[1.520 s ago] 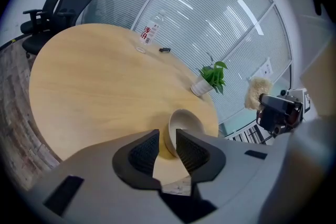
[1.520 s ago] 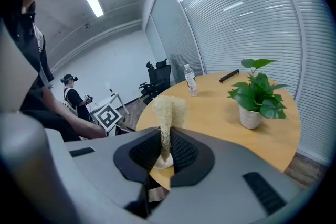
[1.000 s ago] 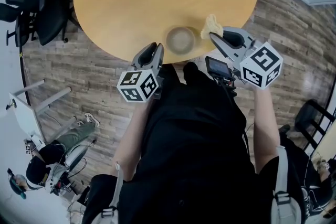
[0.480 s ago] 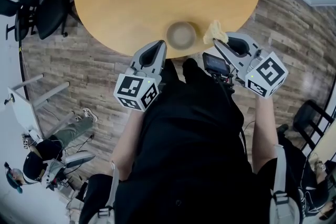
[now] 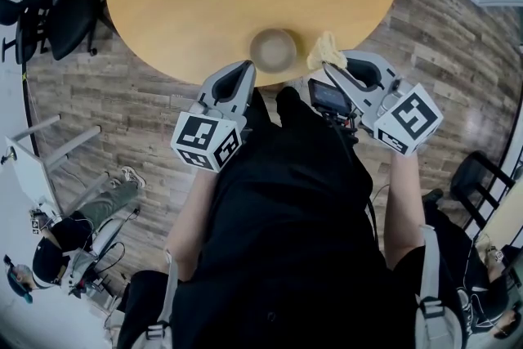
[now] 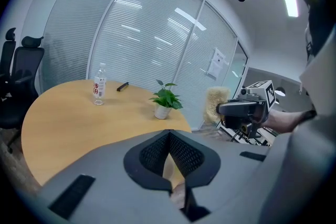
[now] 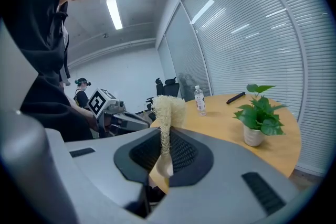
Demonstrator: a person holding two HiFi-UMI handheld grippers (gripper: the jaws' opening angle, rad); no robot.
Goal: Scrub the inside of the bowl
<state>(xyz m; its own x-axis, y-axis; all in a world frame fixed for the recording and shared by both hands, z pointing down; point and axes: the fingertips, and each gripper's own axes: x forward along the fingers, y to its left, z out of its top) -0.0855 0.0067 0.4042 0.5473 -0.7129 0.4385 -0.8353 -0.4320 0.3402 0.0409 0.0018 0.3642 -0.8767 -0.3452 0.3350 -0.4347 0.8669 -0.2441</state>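
bowl [image 5: 274, 50] upright, mouth up, near tabletop [image 5: 180, 4] 6 o'clock edge | left gripper [image 5: 243, 66] clenched, empty, at bowl's 7 o'clock | right gripper [image 5: 329, 69] grasping loofah [image 5: 324, 51], long axis along the jaws, free end toward 11 o'clock, just beside bowl at its 3 o'clock

A round wooden table [image 5: 188, 4] fills the top of the head view, standing on a plank floor [image 5: 122, 110]. Black office chairs [image 5: 61, 8] stand at upper left. Blinds [image 6: 131, 44] cover the glass walls behind.
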